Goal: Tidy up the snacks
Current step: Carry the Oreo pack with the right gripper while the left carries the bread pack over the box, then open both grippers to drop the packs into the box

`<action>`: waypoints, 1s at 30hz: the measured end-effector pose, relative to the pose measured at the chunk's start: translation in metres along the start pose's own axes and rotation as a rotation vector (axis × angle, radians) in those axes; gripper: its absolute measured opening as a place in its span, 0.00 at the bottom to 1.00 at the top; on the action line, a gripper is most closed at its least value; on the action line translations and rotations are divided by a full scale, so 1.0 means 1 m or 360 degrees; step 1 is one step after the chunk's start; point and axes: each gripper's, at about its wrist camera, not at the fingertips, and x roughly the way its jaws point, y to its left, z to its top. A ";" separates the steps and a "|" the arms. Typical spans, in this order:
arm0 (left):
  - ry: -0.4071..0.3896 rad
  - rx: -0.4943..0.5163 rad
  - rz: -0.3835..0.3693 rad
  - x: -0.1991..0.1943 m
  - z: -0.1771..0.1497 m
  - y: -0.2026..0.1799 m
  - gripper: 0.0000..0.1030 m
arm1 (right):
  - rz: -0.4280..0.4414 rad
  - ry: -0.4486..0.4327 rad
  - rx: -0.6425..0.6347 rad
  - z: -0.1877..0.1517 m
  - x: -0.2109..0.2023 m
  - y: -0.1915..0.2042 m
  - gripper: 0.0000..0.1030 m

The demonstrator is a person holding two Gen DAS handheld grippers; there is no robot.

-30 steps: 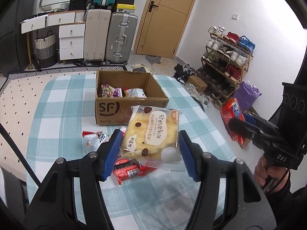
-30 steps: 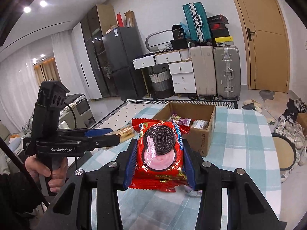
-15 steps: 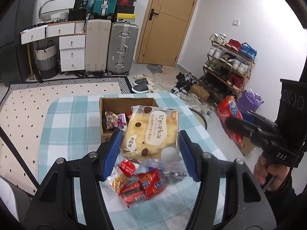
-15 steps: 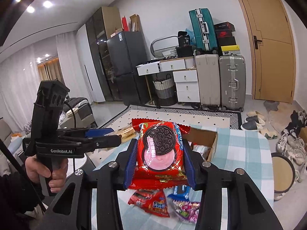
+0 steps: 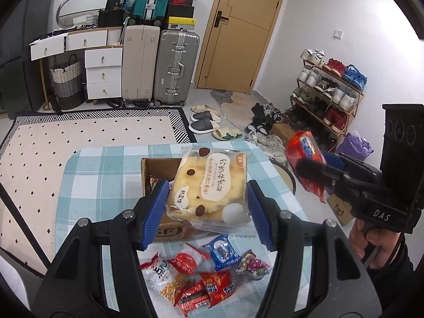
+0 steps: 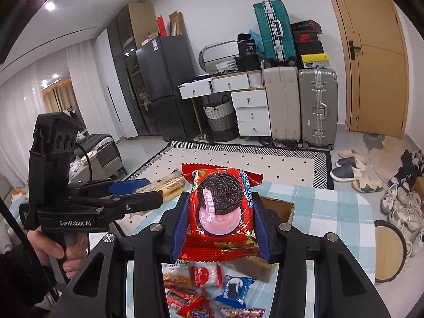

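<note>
Cake pack [image 5: 209,185], Oreo pack [image 6: 221,206] — aloft.

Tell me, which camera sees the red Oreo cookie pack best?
The right wrist view. The red Oreo pack fills the middle there, facing the camera between the right gripper fingers, so the cookie picture shows. The left wrist view catches only its slanted side near the right edge, partly hidden by the gripper.

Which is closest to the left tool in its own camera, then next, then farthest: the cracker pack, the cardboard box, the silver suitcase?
1. Cracker pack, held in the left tool.
2. Cardboard box, just behind it on the table.
3. Silver suitcase, against the back wall.
</note>
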 end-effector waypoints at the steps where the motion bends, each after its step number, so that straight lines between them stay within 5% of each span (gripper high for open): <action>1: 0.0003 0.0003 0.0005 0.006 0.004 0.000 0.56 | -0.0013 0.0015 0.0006 0.004 0.008 -0.005 0.43; 7: 0.0105 0.0008 0.0003 0.056 0.023 0.001 0.56 | -0.0041 0.0139 0.0046 0.013 0.061 -0.028 0.43; 16: 0.0256 -0.0010 0.0116 0.144 0.000 0.020 0.56 | -0.0083 0.0357 0.0109 -0.010 0.144 -0.060 0.43; 30: 0.0413 -0.0116 0.0136 0.228 -0.022 0.065 0.56 | -0.0057 0.0504 0.0210 -0.052 0.195 -0.087 0.44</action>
